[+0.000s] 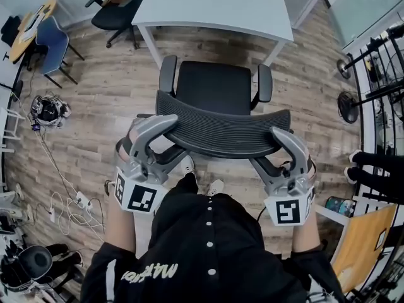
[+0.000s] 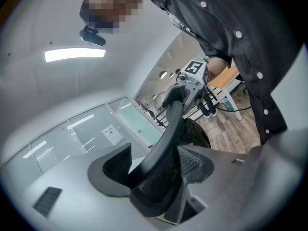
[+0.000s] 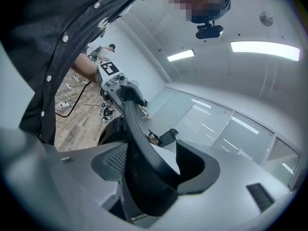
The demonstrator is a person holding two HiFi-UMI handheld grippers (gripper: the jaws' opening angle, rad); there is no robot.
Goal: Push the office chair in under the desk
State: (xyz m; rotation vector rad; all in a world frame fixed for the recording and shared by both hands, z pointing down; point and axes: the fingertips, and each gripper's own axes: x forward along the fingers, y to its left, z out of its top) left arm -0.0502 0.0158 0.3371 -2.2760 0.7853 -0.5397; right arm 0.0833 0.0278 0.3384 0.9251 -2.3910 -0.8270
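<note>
Well, clamped on the curved top edge of the black mesh-backed office chair (image 1: 211, 88): left tongs (image 1: 161, 126) at one end, right tongs (image 1: 281, 137) at the other. Parked just short of the white rectangular tabletop (image 1: 214, 5), seat facing it, backrest spanning left-right. Probably rolls easy but swivels, so worth pushing both ends evenly.

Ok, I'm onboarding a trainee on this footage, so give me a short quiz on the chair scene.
1. True or false: the office chair is already pushed in under the desk.
2. What do the left gripper fingers close on? A) nothing B) the backrest C) a cup
3. Fill in: in the head view, the right gripper grips the backrest's ___ end.
Key: 1 false; 2 B; 3 right.
</note>
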